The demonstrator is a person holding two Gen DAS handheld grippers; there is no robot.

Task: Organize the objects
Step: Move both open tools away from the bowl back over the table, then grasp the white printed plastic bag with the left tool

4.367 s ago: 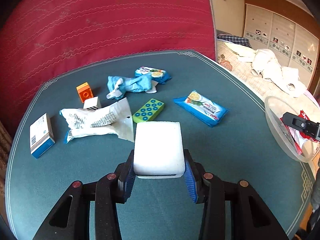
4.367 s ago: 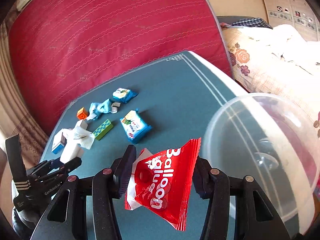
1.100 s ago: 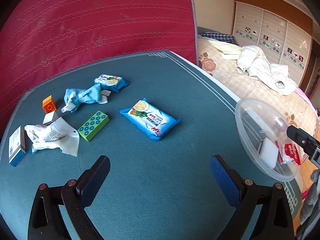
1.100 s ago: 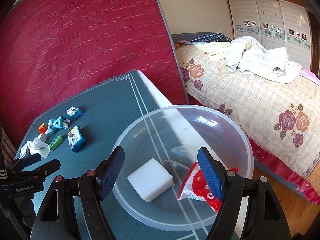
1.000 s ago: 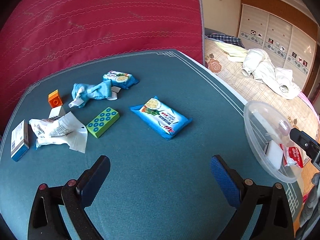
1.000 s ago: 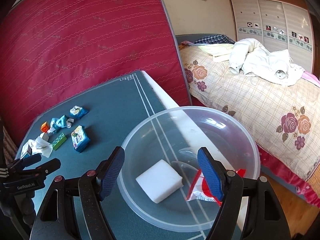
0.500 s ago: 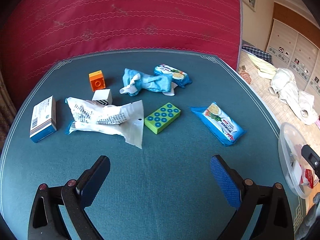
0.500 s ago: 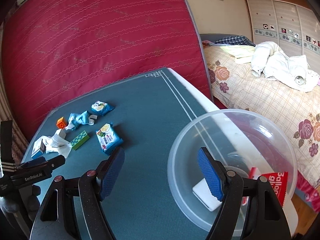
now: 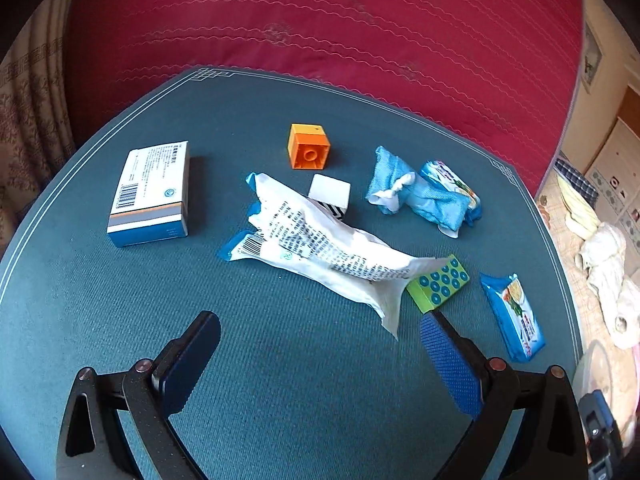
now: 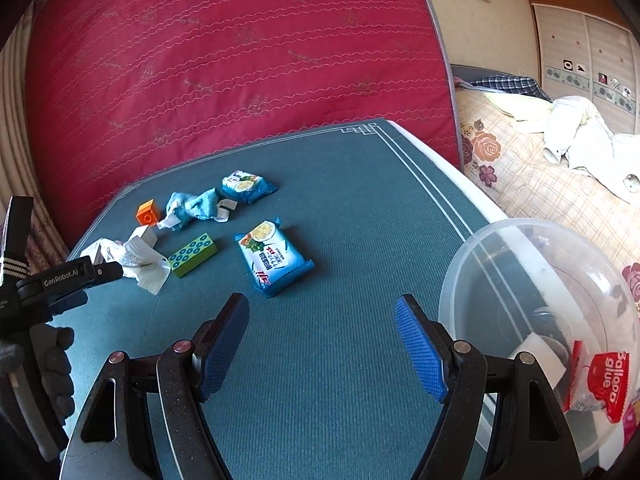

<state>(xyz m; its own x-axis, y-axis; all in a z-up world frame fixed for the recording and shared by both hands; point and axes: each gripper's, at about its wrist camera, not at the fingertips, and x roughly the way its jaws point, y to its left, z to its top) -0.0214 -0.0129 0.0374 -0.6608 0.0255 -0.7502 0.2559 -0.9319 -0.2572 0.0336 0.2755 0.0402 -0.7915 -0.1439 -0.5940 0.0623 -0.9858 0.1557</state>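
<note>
Both tongs, left (image 9: 318,354) and right (image 10: 322,344), tilt downward over the table (image 10: 340,184), wide open, empty.

Home bedroom: bed (image 10: 532,168) w/ floral sheet, wardrobe (image 10: 588,52), red mattress (image 10: 224,64) upright behind table (image 10: 360,184).

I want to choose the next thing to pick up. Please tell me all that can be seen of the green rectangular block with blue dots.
The green rectangular block with blue dots looks like hard plastic: a flat brick, its top bearing two rows of round blue studs. It lies flat on the teal table mat, untouched by either gripper. A corner of the crumpled white printed wrapper overlaps one end.
</note>
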